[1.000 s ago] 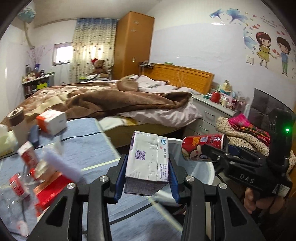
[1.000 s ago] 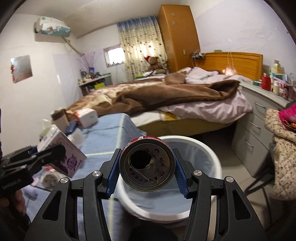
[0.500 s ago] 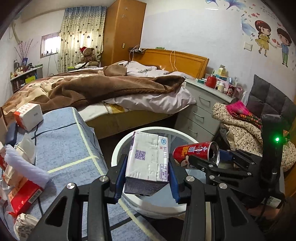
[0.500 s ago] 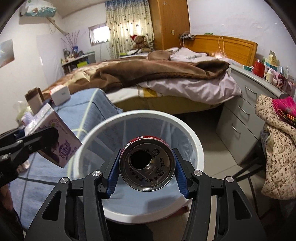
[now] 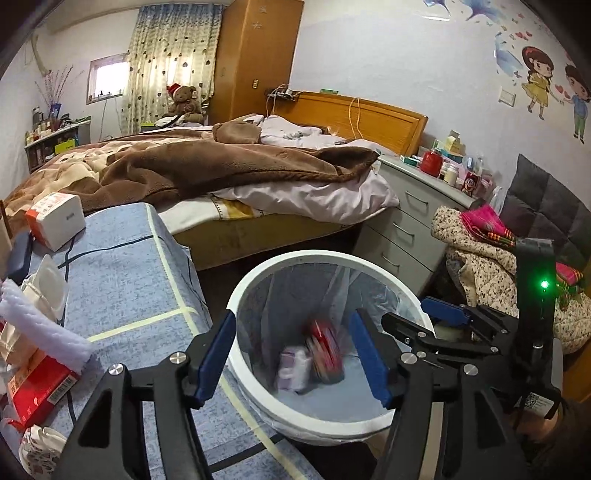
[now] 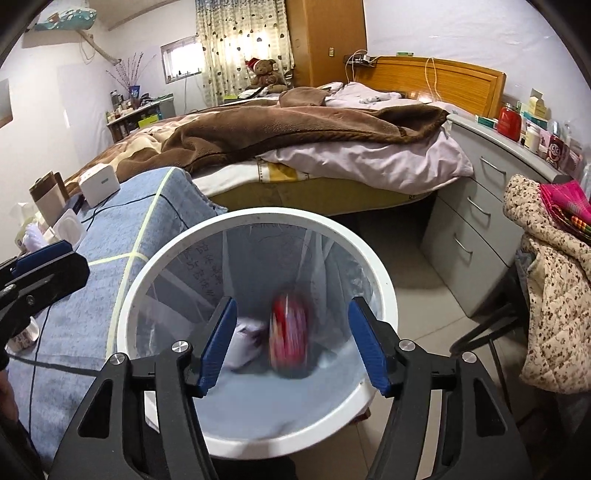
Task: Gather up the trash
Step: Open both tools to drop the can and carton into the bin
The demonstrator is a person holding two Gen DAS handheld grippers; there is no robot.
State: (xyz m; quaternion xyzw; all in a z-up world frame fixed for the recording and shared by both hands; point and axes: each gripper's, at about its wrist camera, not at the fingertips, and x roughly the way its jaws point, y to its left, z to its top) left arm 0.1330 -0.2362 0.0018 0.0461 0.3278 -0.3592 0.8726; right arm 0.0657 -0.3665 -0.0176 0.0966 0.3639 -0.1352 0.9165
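Red can (image 6: pixel 290 330) and carton (image 6: pixel 245 343) blurred inside white bin (image 6: pixel 384 288), below both opening, empty tools, left tool (image 5: pixel 291 350), right tool (image 6: pixel 291 338).

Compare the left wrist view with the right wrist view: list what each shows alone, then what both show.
Left wrist only: the cartoon wall sticker, the red packet and the right tool.

Right wrist only: the air conditioner and the left tool.

Both: the white bin, the red can and pale carton inside, blurred, both tools opening, empty.
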